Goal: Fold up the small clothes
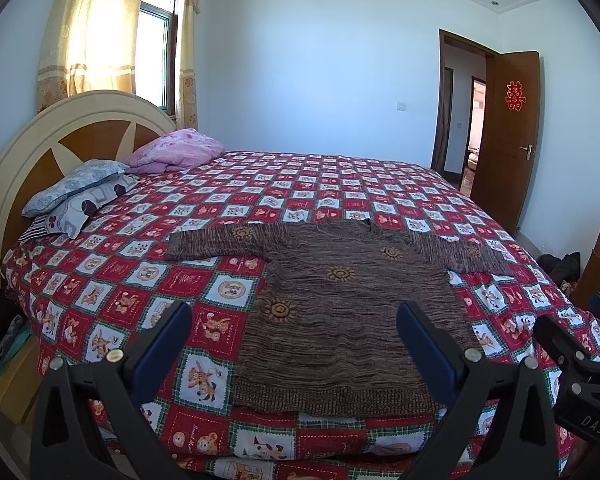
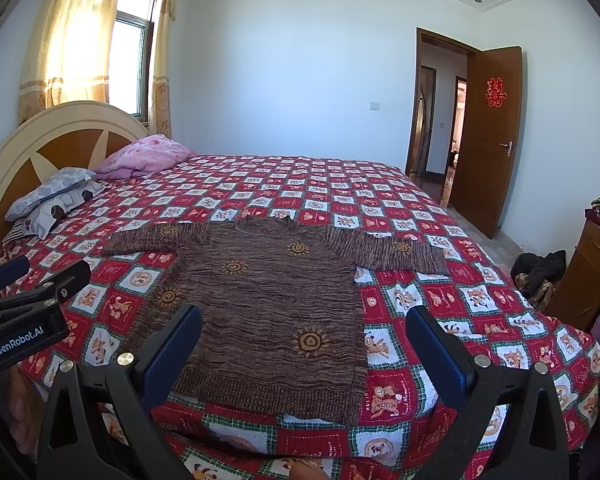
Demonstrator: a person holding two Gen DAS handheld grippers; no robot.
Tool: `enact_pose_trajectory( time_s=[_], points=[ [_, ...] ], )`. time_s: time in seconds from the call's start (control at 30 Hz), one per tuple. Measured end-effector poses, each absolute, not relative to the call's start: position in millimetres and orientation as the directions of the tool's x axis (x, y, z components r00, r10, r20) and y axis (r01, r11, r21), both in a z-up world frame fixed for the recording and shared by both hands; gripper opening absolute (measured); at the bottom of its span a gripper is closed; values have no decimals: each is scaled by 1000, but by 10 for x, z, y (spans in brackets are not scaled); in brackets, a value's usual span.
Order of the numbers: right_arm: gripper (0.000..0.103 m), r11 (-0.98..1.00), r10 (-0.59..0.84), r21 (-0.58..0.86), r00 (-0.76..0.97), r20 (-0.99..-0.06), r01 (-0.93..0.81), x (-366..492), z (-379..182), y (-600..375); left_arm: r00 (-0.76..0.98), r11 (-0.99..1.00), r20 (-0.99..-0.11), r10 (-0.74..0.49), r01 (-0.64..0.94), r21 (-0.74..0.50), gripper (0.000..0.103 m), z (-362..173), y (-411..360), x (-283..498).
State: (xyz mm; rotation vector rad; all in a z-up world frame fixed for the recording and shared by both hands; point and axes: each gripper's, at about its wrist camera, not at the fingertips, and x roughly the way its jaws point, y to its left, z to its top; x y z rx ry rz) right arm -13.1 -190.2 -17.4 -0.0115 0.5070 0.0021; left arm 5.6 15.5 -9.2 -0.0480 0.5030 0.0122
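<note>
A small brown knit sweater [image 1: 340, 312] with orange sun motifs lies flat on the bed, both sleeves spread out sideways and its hem toward me. It also shows in the right wrist view [image 2: 268, 312]. My left gripper [image 1: 294, 320] is open and empty, held above the near edge of the bed over the hem. My right gripper [image 2: 304, 324] is open and empty, also above the hem. The right gripper shows at the right edge of the left wrist view [image 1: 572, 344], and the left gripper at the left edge of the right wrist view [image 2: 40, 280].
The bed has a red, white and green checkered cover [image 1: 148, 276]. Pillows [image 1: 76, 196] and a pink quilt [image 1: 176, 152] lie by the headboard [image 1: 32, 148]. A wooden cabinet [image 2: 588, 272] and dark clothes on the floor [image 2: 540, 272] are at the right. An open door [image 2: 488, 136] is behind.
</note>
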Motion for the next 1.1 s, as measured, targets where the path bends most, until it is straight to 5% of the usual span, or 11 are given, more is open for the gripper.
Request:
enact_pose_trajectory(
  time_s=[0.7,1.1],
  points=[
    [102,994,-109,-74,819,-563,82,368,-626,-2188,835,1000,-551,-3,4,1,103,-433,50,415],
    [102,995,-78,-11,737,-671,95,1042,-985,-2897,810,985,-586,12,92,147,103,-736,-264,1189]
  ],
)
